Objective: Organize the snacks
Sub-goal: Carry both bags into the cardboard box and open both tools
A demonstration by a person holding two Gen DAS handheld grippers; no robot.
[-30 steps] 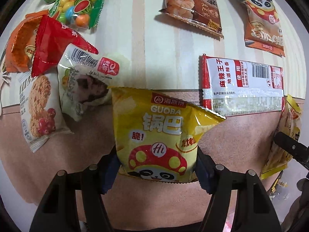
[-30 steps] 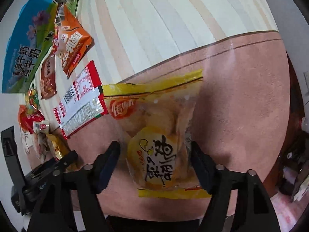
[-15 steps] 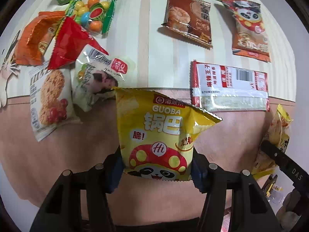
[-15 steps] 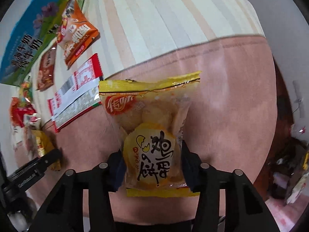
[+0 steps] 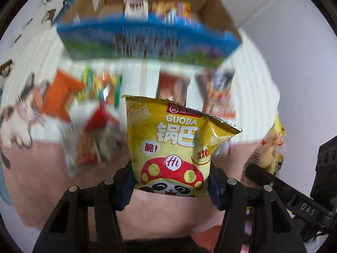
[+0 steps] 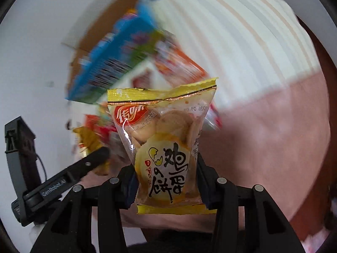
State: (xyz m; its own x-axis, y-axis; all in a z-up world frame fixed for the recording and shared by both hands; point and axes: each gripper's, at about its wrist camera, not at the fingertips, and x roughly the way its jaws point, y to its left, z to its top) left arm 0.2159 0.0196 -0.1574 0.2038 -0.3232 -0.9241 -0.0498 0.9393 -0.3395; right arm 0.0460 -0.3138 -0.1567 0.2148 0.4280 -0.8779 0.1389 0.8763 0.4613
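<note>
A yellow Guoba snack bag with a panda [image 5: 174,145] stands upright in my left gripper [image 5: 171,181], whose jaws are shut on its lower end; it is lifted off the cloth. My right gripper [image 6: 167,181] is shut on a clear-and-yellow egg biscuit pack [image 6: 164,147], also raised. An open cardboard box with a blue printed front [image 5: 147,40] stands at the far side, with packets inside. That box [image 6: 109,63] appears blurred at upper left in the right wrist view. The right gripper's finger and its pack [image 5: 271,154] show at the right edge of the left wrist view.
Several loose snack packets [image 5: 94,113] lie blurred on the striped cream and pink cloth [image 5: 42,179] between me and the box. More packets [image 5: 221,92] lie right of centre. The left gripper's finger [image 6: 80,168] crosses the lower left of the right wrist view. A white wall lies behind.
Both grippers closed on their packs and lifted them off the cloth. The views tilted up, bringing the cardboard box into sight, and the surroundings are now motion-blurred.
</note>
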